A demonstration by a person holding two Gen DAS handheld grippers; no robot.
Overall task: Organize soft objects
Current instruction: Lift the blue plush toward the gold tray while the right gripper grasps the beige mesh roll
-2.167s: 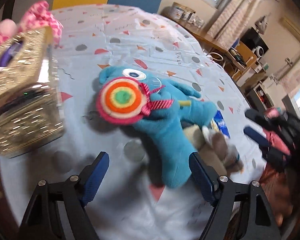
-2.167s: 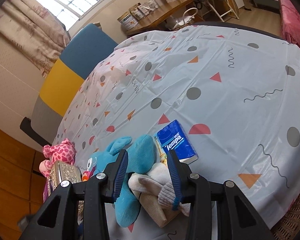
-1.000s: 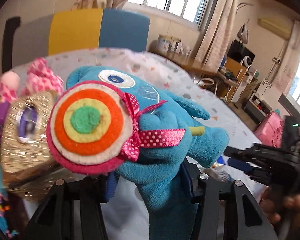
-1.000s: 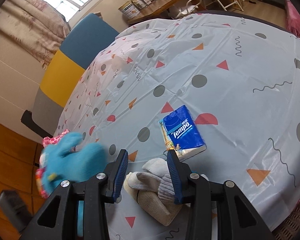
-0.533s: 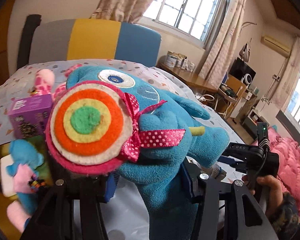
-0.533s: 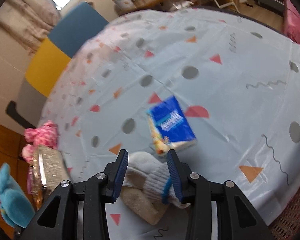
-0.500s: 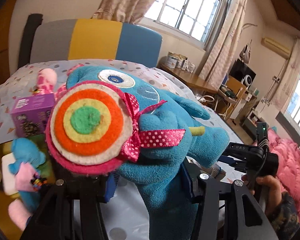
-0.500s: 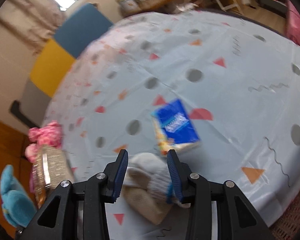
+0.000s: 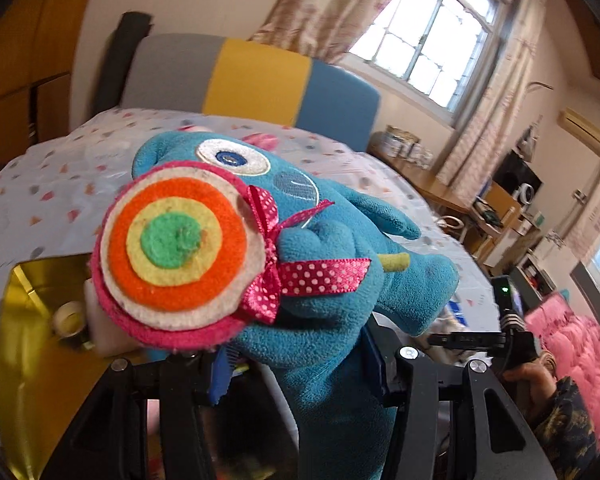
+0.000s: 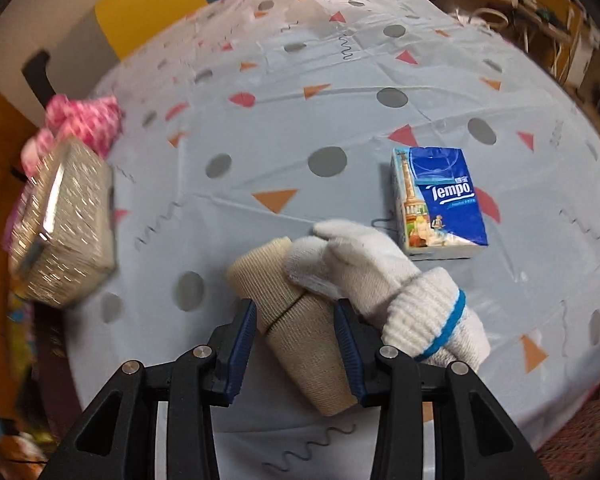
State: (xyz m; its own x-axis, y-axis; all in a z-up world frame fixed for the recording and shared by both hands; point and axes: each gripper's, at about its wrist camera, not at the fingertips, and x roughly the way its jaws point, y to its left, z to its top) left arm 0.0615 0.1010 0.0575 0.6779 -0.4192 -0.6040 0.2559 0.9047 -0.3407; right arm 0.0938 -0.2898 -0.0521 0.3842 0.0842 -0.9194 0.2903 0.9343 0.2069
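Left gripper [image 9: 296, 364] clamped the blue plush monster [image 9: 332, 280]; right gripper [image 10: 296, 340] sat open around the beige rolled sock [image 10: 296, 312].

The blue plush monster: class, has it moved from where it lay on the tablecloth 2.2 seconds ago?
Yes. The blue plush monster is lifted off the tablecloth, clamped in the left gripper, and carried over the gold box.

Filling the frame's centre, a teal plush toy [image 9: 332, 280] is wearing a pink, white, orange, yellow and green ringed disc [image 9: 176, 252] and a white-dotted pink ribbon [image 9: 300, 276]. In the lower centre, beige socks [image 10: 300, 320] are touching white, blue-banded socks [image 10: 400, 292]; at right, a blue tissue pack [image 10: 436, 200].
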